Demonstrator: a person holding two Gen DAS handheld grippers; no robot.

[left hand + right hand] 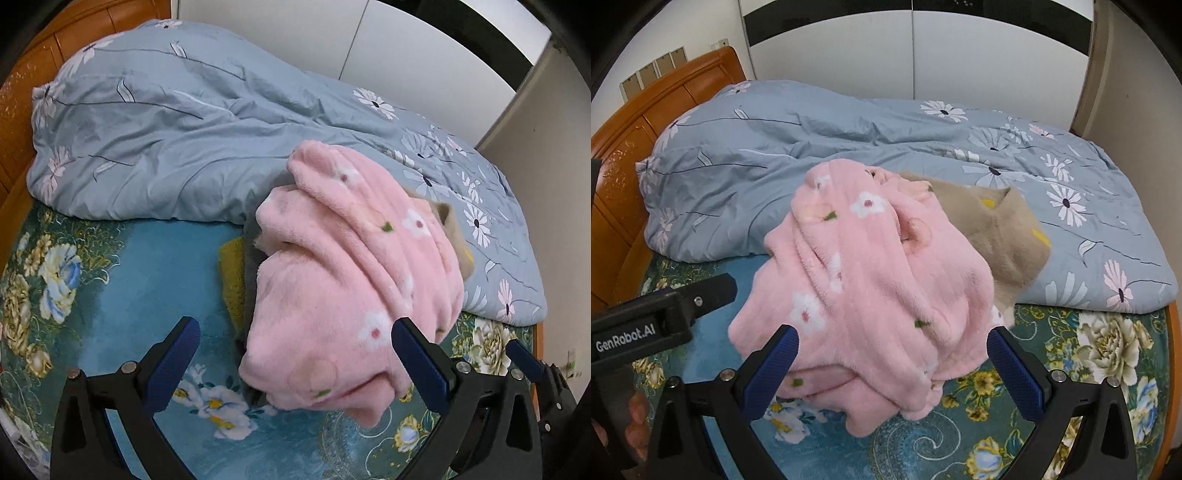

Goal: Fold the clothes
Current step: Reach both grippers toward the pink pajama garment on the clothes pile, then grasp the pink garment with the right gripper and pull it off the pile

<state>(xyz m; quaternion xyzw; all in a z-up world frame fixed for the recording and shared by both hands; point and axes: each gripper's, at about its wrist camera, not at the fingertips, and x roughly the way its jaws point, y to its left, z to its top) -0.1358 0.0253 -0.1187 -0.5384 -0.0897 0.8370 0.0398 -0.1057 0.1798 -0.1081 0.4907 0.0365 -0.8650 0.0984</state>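
Fingers (783, 354) apart (both) — pink garment (871, 288) unheld

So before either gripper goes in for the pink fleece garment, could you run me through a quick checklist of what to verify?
1. Left gripper open and empty: ok, fingers spread wide, nothing between them.
2. Right gripper open and empty: ok, fingers spread either side of the pile.
3. Pink fleece garment reachable: ok, it lies bunched on top of the pile, right in front of both grippers.
4. Garment free of other clothes: not ok, a beige garment lies against it, and mustard and grey pieces show beneath it.
5. Graspable edge or corner found: cannot tell, it is crumpled.
6. Flat space for folding: ok, the floral bedsheet lies bare to the left; the blue duvet sits behind.
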